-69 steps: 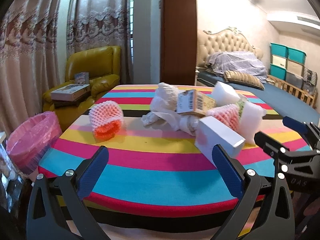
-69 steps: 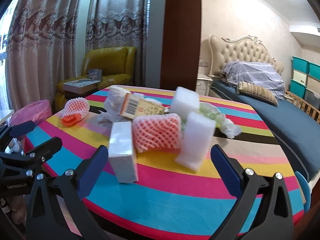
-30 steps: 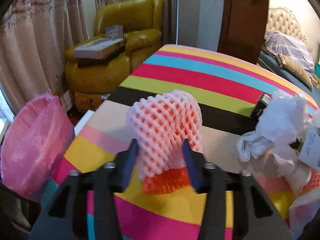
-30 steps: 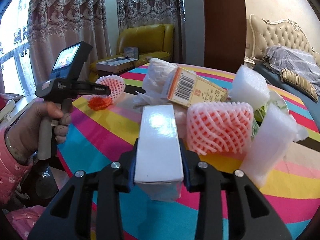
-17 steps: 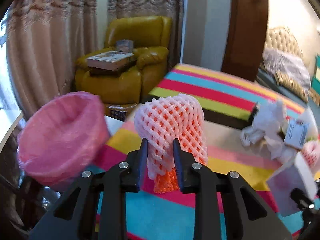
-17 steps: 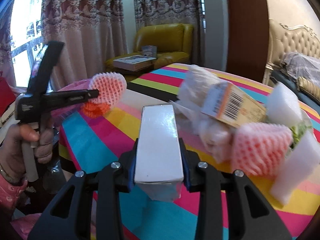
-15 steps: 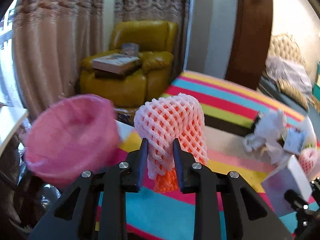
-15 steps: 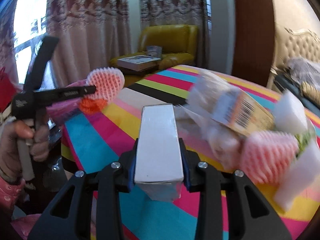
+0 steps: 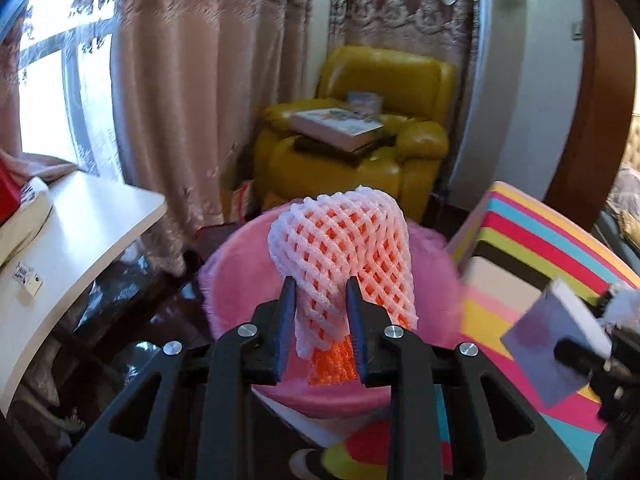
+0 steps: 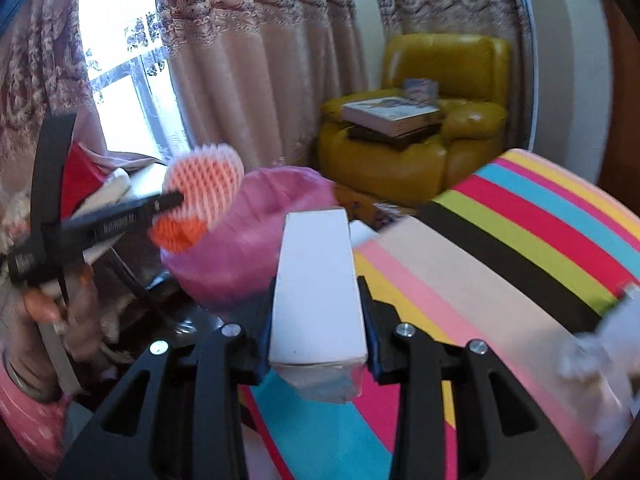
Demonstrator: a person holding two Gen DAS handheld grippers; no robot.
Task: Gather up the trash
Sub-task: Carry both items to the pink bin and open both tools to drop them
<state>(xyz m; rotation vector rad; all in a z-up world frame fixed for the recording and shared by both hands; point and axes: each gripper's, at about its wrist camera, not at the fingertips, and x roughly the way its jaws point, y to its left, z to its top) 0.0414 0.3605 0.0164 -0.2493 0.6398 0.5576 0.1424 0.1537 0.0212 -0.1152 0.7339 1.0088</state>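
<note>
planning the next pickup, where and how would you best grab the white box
Likely as the right gripper holds it now: fingers on the two long, flat, parallel sides of the white box, near one end, approaching along its length. The narrow width fits between the fingers.

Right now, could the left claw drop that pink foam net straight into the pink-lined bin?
Probably yes. The left claw holds the pink foam net in front of the pink-lined bin's open mouth, with nothing visible between them.

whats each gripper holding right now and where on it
The left gripper pinches the foam fruit net near its lower end. The right gripper clamps the white box by its long sides, near the closer end.
</note>
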